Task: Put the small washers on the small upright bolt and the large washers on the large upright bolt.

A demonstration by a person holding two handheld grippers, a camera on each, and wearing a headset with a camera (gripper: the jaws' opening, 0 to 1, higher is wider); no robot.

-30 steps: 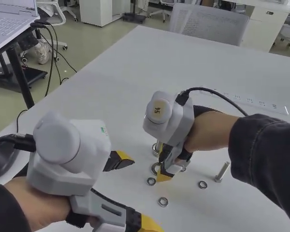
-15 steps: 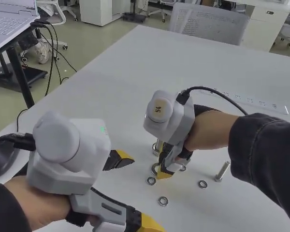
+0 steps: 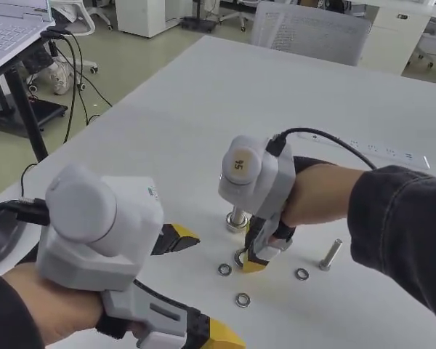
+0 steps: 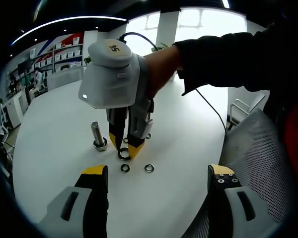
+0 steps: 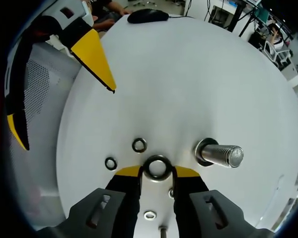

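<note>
I am holding the right gripper (image 3: 250, 263) tip-down over the surface (image 3: 203, 109), its jaws pinched nearly together on the rim of the large washer (image 5: 156, 167). In the right gripper view the ring is sitting right at the yellow tips with its hole facing the camera, so I am judging it to be lying roughly flat, low over the surface or touching it.

What I am steering by is the large upright bolt (image 3: 237, 217). It is standing just beside the held washer, on the side toward the far edge of the surface. In the right gripper view it is lying to the right of the tips, its threaded shaft pointing up with one washer already sitting round its base. The bolt's axis is vertical and its top is higher than the washer, so I am expecting to lift first, carry the ring a short way toward the far edge, and lower the hole over the shaft.

The left gripper (image 3: 206, 287) is hovering nearer the near edge with its jaws spread wide and nothing between them. It is farther from the bolt than the right one, so I am leaving this placement to the right. The small washers (image 3: 243, 299) are lying loose between the two grippers. The small bolt (image 3: 330, 254) is standing off toward the right edge.
</note>
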